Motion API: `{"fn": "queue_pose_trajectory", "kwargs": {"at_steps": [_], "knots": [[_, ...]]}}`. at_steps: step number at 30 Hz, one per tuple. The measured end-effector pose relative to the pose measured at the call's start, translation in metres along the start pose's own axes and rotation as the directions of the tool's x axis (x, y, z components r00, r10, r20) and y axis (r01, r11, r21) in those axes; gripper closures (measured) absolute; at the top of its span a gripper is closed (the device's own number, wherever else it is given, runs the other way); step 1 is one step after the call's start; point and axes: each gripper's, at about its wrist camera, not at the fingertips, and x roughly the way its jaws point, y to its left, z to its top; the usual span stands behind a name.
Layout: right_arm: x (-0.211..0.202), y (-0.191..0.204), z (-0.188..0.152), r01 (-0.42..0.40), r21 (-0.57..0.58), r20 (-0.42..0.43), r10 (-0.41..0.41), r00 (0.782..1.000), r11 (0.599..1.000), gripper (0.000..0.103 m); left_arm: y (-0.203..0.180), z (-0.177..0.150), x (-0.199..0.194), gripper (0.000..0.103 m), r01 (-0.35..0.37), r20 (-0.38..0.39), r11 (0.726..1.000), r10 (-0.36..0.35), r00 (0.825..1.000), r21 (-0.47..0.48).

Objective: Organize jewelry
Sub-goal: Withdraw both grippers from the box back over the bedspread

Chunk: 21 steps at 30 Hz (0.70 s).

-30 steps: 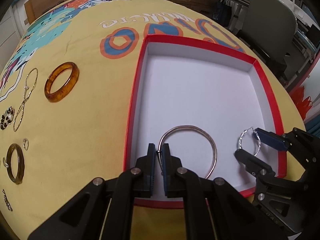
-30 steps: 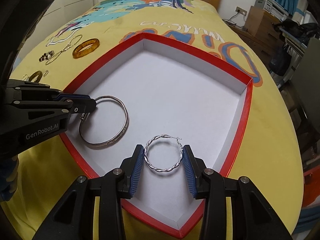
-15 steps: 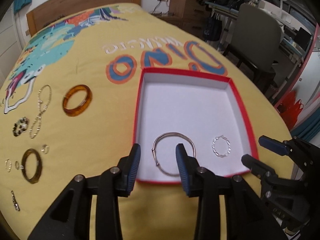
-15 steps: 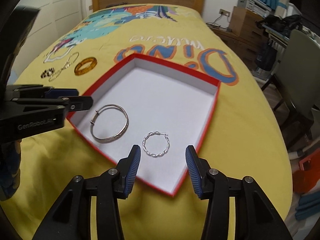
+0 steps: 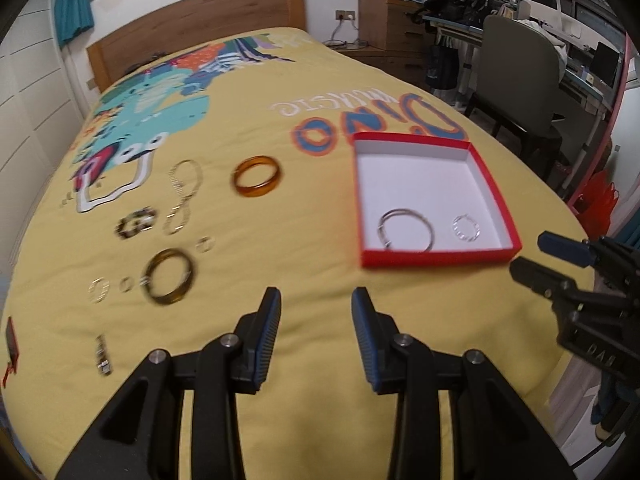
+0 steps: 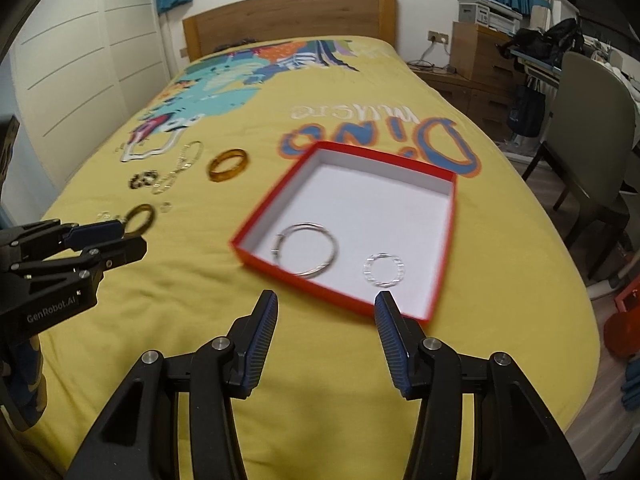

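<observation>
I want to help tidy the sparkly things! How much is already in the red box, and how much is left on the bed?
Done: the silver bangle and twisted hoop lie in the red box. In hand: nothing; the left gripper and right gripper are open and empty. Left on the bedspread: the amber bangle, dark bangle, chain, beaded piece and small rings.

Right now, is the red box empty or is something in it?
Not empty. The red box has a big silver bangle and a small twisted silver hoop lying flat on its white bottom, apart from each other.
</observation>
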Motion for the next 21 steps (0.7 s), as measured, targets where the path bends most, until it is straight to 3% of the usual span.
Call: {"fn": "queue_pose_trajectory", "kwargs": {"at_steps": [5,8,21], "knots": [[-0.016,0.031,-0.006,-0.035,-0.011,0.017,0.035,0.999,0.999,0.053,0.032,-0.023,-0.028,0.066,-0.05,0.012,0.998,0.051,0.999,-0.032],[-0.026,0.049,-0.009,-0.049,-0.024,0.026,0.05,0.998,0.998,0.053,0.048,-0.035,-0.041,0.058,-0.075,0.023,0.996,0.076,0.997,-0.051],[-0.052,0.114,-0.017,-0.086,-0.076,0.036,0.089,0.995,0.993,0.048,0.141,-0.095,-0.084,0.058,-0.153,0.056,0.968,0.167,0.984,-0.197]]}}
